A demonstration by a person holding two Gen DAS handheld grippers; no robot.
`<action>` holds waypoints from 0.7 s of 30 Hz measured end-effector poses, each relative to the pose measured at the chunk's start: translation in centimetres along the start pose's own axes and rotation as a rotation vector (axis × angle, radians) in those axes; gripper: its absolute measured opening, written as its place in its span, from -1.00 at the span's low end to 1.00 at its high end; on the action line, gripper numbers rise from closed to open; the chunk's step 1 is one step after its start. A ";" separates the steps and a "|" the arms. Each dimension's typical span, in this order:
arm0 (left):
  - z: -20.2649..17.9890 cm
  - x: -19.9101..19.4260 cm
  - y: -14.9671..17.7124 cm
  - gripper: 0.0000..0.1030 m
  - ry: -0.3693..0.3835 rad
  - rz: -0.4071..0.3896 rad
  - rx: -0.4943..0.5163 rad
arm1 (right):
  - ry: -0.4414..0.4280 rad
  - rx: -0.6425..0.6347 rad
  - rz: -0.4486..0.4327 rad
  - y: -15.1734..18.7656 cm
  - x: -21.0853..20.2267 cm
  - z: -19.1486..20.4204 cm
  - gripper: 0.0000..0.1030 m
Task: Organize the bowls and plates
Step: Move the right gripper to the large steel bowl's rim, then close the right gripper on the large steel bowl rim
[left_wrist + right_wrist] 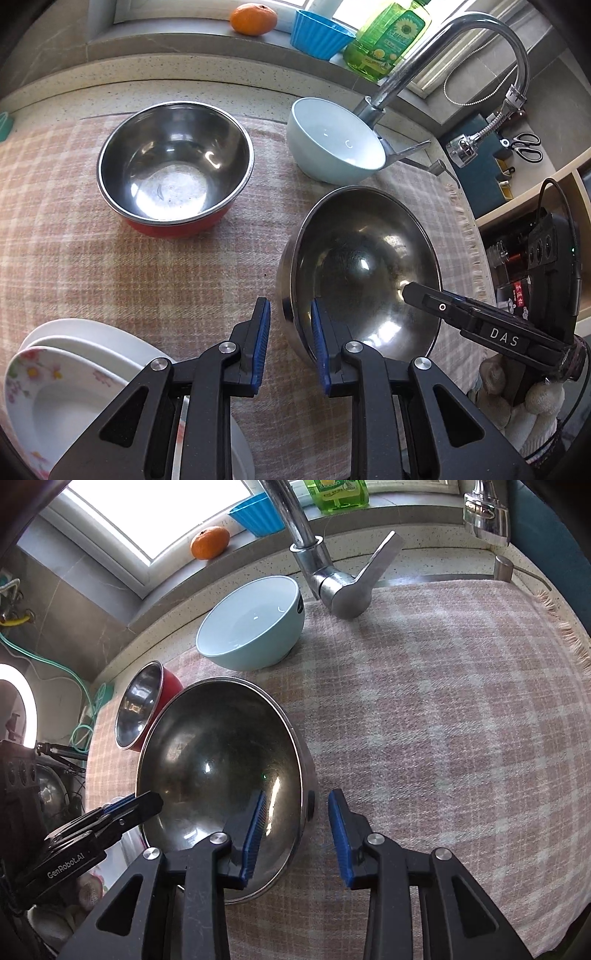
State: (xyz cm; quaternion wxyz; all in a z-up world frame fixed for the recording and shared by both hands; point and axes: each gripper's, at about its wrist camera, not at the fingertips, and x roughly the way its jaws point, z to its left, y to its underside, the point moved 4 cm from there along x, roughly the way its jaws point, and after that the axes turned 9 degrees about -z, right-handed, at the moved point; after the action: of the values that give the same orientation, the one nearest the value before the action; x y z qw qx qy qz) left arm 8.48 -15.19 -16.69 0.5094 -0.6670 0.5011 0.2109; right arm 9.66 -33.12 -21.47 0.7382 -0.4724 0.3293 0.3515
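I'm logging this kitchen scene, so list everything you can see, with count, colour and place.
steel bowl: one, silver, tilted on the cloth, nearest both grippers
red bowl: one, red outside, steel inside, far left on the cloth
ceramic bowl: one, pale blue, by the faucet base
plates: a stack, white, top one flowered, near left corner
cloth: one, pink and white check, covering the counter
faucet: one, chrome, behind the cloth
orange: one, on the windowsill
cup: one, blue, ribbed, on the windowsill
soap bottle: one, green, on the windowsill
scissors: one pair, black-handled, far right
left gripper: rim of the steel bowl between its fingers
right gripper: opposite rim between its fingers
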 end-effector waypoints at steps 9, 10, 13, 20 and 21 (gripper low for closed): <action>0.2 -0.3 0.3 -0.68 0.007 0.013 0.003 | 0.033 -0.017 0.015 0.4 0.2 0.6 -0.62; 0.2 -0.4 0.3 -0.68 0.007 0.013 0.003 | 0.034 -0.018 0.018 0.5 0.1 0.7 -0.62; 0.3 -0.9 0.6 -0.68 0.008 0.014 0.002 | 0.038 -0.019 0.022 0.9 -0.1 1.1 -0.62; 0.4 -2.0 1.8 -0.67 0.015 0.022 0.009 | 0.028 -0.016 0.022 2.3 -1.3 1.6 -0.63; 0.4 -2.1 2.0 -0.67 0.016 0.023 0.012 | 0.030 -0.021 0.022 2.5 -1.4 1.7 -0.63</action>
State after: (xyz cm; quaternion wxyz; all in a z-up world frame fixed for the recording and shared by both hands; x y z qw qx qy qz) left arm 5.89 -13.83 -16.10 0.5068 -0.6599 0.5140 0.2085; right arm 7.09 -31.05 -20.91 0.7244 -0.4816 0.3416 0.3557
